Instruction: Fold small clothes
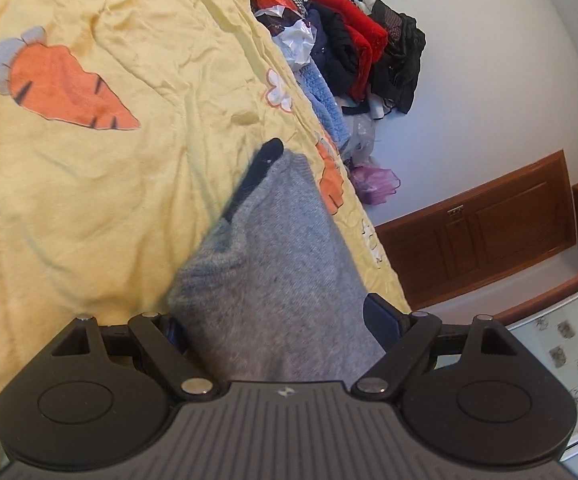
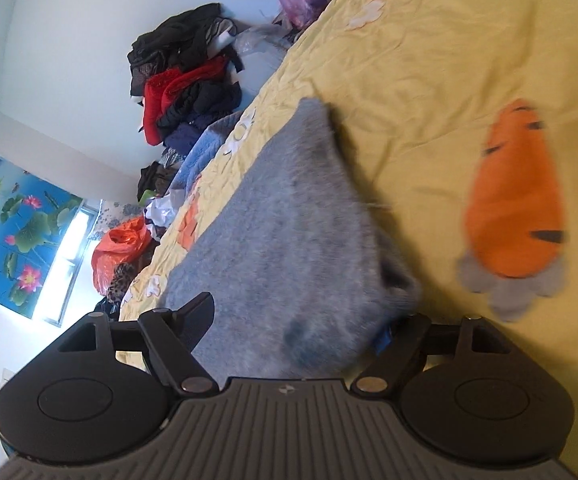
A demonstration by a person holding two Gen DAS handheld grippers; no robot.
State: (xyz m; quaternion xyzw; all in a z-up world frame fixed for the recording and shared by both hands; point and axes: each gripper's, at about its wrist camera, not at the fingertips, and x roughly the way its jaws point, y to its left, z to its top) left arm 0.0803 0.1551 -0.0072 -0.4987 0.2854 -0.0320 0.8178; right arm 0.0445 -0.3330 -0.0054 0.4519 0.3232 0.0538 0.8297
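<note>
Both grippers carry grey knit garment [image 1: 285,264] over yellow bedsheet [image 1: 109,184].
Left gripper [image 1: 285,320] and right gripper [image 2: 293,320] look clamped on it, fingertips hidden; keep edges level, taut.

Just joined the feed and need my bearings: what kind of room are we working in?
Most likely a bedroom. The grey knit garment lies on a yellow carrot-print bedsheet, a pile of clothes sits against the wall, and a wooden cabinet stands nearby.

A fuzzy grey knitted garment [image 1: 281,272] covers most of the left gripper's fingers [image 1: 265,160]; the right gripper's fingers [image 2: 197,320] lie mostly under it, motion-blurred there.
</note>
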